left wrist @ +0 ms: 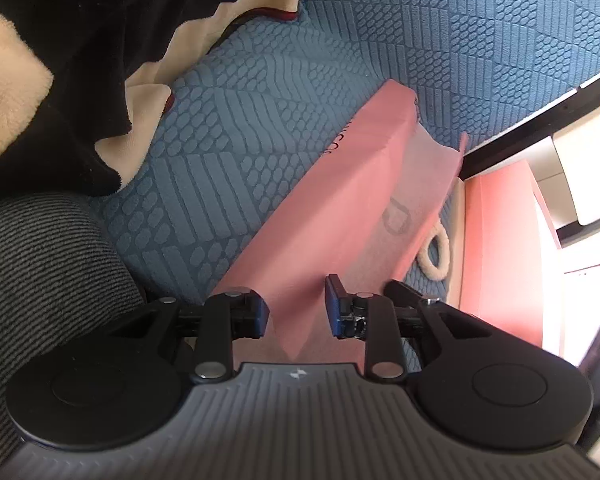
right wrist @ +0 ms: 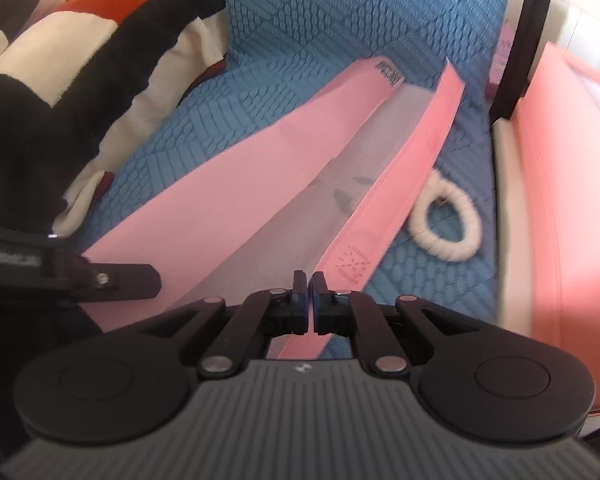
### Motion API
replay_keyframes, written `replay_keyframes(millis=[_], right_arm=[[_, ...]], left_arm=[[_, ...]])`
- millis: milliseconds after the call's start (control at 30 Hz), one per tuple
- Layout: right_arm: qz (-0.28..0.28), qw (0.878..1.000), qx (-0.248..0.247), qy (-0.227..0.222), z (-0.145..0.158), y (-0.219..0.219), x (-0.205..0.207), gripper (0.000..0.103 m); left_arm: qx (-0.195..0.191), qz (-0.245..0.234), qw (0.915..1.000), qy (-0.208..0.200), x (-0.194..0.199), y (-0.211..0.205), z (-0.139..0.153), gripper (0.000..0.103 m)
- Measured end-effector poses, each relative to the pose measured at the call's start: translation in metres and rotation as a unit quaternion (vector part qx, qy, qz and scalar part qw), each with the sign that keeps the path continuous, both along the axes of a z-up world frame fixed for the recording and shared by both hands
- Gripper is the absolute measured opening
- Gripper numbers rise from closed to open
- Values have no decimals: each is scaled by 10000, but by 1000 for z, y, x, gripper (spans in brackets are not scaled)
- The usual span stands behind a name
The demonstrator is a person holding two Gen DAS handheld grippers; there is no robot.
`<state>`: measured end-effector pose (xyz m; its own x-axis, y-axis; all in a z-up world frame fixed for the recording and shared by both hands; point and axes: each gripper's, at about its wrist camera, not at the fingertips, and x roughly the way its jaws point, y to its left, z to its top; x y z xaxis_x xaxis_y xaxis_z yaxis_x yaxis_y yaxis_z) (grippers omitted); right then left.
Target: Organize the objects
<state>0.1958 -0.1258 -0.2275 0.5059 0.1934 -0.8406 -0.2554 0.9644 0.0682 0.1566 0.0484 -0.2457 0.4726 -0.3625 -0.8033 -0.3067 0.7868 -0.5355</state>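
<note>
Each hand-held gripper (right wrist: 310, 300) has a ribbed grey body, black linkages, silver rivets and blue pads (left wrist: 334, 306).

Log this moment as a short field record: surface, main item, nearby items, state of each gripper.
surface: blue textured bedspread
main item: pink paper bag lying flat, mouth open, white lining showing
nearby: white fluffy hair tie beside the bag; black, cream and red blanket on the other side
left gripper: open, bag edge between the jaws, pads not pressing
right gripper: shut on the bag's near edge
</note>
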Motion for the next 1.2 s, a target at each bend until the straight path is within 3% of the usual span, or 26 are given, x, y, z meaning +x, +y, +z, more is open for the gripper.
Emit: replay_keyframes(millis=[200, 300, 533, 900, 1100, 1200], right_arm=[[-118, 9985, 422, 325, -18, -6, 11, 5], [-354, 9945, 892, 410, -24, -20, 14, 1], [-700, 9774, 1843, 761, -32, -48, 25, 1], [-372, 9791, 1894, 642, -32, -50, 27, 0], [-420, 9770, 1993, 631, -33, -51, 24, 0], [-455, 9759, 2054, 580, -34, -51, 23, 0]], left_arm=[[-212, -199, 9996, 18, -6, 3, 7, 35], [-265, -339, 9991, 17, -11, 3, 11, 35], [382, -1404, 9892, -176, -22, -24, 24, 35], [931, -2365, 9656, -552, -43, -82, 25, 35], [1041, -2372, 9627, -781, -22, -103, 7, 34], [1286, -2399, 9581, -896, -10, -109, -5, 30]])
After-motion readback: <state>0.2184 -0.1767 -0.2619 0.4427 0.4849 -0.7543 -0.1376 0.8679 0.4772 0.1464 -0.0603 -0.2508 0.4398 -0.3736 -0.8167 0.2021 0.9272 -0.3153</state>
